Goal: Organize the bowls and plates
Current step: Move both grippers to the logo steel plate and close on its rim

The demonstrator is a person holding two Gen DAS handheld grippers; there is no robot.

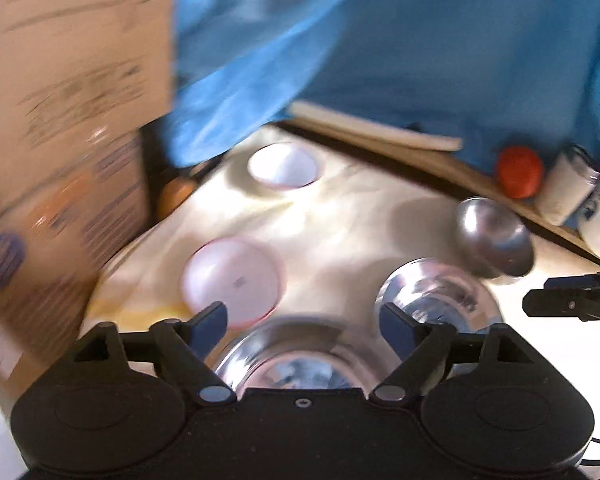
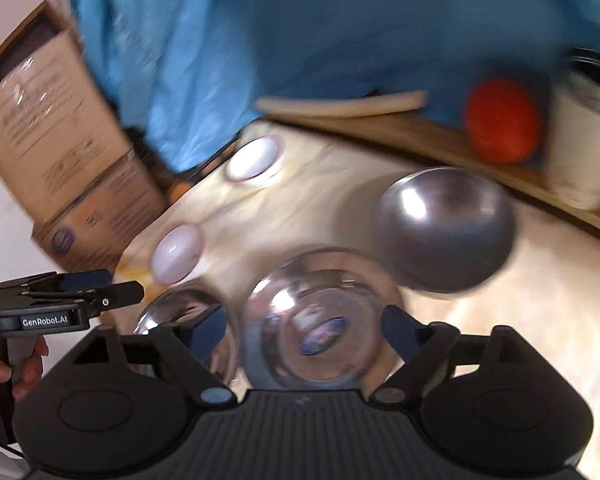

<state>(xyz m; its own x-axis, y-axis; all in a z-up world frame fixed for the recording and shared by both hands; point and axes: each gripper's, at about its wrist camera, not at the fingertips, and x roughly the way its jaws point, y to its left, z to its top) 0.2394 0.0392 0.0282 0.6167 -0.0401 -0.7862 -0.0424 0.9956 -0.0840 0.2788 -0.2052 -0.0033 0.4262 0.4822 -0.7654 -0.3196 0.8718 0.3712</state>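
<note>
Cream cloth point(image 1: 352, 216) covers the table under both claws. Two glass bowls sit empty: one point(image 1: 296, 360) just under the left claw point(image 1: 302, 318), one point(image 2: 320, 320) under the right claw point(image 2: 304, 326). Both claws are spread wide and hold nothing. Past them sit two white bowls point(image 1: 232, 280) and a metal bowl point(image 2: 446, 228). Everything looks blurry, so the box point(image 1: 60, 128) print cannot be read.

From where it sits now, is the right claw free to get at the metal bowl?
Probably yes. The right claw is open and empty over a glass bowl; the metal bowl lies just beyond, nothing between.
</note>
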